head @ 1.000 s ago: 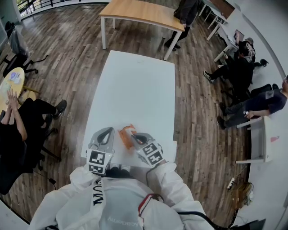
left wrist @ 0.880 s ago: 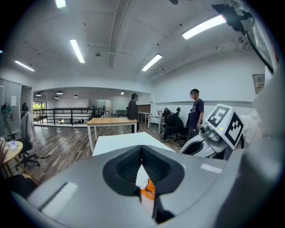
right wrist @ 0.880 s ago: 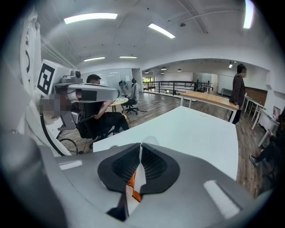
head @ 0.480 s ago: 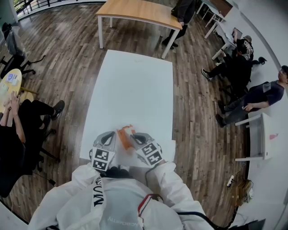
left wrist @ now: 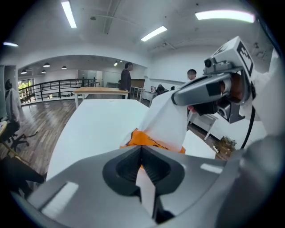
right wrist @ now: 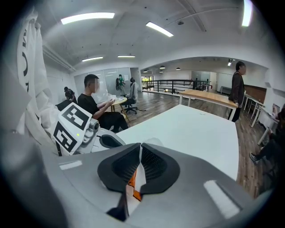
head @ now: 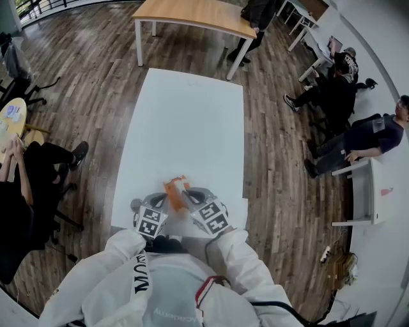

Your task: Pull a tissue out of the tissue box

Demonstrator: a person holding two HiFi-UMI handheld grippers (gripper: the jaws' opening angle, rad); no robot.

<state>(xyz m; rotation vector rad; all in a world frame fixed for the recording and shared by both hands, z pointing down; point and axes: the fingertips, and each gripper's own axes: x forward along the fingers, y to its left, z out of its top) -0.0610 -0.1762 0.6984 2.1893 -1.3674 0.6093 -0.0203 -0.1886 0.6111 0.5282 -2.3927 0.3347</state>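
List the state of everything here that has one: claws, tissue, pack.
right claw: shut on tissue
left claw: shut, tips just short of the tissue pack, no grip that I can confirm
tissue: stretched up from the pack to the right claw, lower end at the pack
tissue pack: lying on the table, tissue partway out

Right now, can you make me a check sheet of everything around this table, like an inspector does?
Surface: white table, holding only the pack.
Job's things: orange tissue pack near the front edge; a white tissue stretches up from it.
Clutter: nothing seen.
Grippers: right gripper shut on the tissue; left gripper jaws together beside the pack, and I cannot tell if it pinches anything.
Cables: black cable on the right gripper.
Surroundings: wooden floor, wooden table, seated people.
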